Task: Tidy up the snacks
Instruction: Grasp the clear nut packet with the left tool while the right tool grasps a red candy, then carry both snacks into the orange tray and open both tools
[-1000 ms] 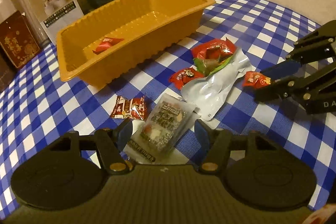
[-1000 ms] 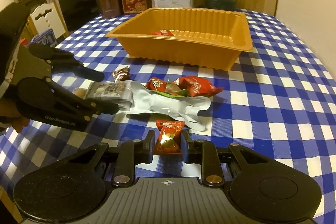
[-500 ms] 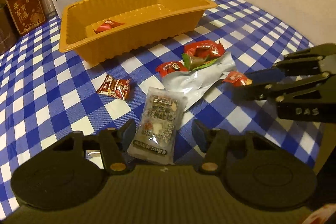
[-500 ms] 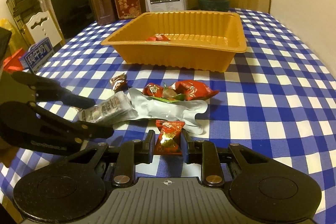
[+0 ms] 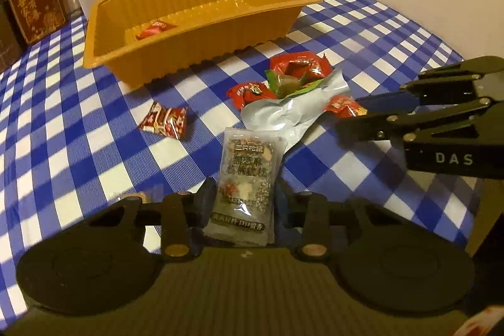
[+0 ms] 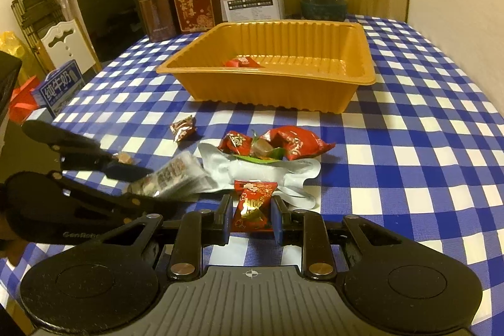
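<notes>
Left gripper [image 5: 242, 203]: jaws closing on the grey clear-window snack packet [image 5: 245, 178], which stands lengthwise between them. Pads look to be at its side edges; firm contact cannot be confirmed, as the packet's near end hides the pad faces.

Right gripper [image 6: 251, 219]: clamped on a small red candy packet [image 6: 252, 205], its near end between the blue pads, its far end on the surface [image 6: 425, 147].

Step in hand, as judged: secure both snacks, then carry them to the orange tray [image 5: 94, 21].
- Let the left jaws finish closing before any lift. The film is thin and slick, so a shallow pinch may slip.
- Lift straight up. The packet's far end lies against the crumpled silver wrapper [image 5: 293, 115] and could drag it.
- Clear the tray's near wall, then release low inside.

Appearance: the grey packet is flat and rectangular with a dark printed label and a nut-like filling visible. The tray is ribbed, with one red candy [image 5: 156, 29] in it. Loose on the checked cloth: a red-brown sweet [image 5: 163, 123] and a red cluster [image 5: 283, 74] just beyond the silver wrapper.
</notes>
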A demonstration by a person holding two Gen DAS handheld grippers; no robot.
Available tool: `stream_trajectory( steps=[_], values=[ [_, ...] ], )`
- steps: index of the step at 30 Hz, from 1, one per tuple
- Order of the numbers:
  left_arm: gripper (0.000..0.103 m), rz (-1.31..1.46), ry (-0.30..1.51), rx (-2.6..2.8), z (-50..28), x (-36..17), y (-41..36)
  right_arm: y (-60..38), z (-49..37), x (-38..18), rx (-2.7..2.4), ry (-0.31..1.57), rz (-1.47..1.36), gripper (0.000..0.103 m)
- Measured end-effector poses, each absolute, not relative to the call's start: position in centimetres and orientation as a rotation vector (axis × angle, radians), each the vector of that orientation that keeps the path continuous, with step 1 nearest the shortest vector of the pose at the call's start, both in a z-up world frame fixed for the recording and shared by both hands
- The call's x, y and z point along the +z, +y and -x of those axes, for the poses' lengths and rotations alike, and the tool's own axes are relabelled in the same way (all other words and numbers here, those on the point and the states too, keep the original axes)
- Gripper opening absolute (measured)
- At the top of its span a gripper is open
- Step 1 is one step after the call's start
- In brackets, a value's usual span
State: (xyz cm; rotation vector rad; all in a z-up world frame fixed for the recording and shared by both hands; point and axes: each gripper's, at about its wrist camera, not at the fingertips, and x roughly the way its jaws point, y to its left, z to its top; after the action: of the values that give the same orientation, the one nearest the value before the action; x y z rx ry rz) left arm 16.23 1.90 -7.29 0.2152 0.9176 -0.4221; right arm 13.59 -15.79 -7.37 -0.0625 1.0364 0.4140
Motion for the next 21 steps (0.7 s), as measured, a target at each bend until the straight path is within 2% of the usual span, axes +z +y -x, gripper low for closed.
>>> stream_trajectory(
  steps=[12,21],
  values=[
    [0.034,-0.113,0.901,-0.326,-15.2,-6.2,3.3,-15.4,-13.7,-6.4,0.411,1.009,0.054,0.026],
    [0.034,-0.023,0.800,-0.291,-15.7,-1.9,3.4,-15.1,-14.8,-4.1,0.392,0.940,0.047,0.026]
  ],
)
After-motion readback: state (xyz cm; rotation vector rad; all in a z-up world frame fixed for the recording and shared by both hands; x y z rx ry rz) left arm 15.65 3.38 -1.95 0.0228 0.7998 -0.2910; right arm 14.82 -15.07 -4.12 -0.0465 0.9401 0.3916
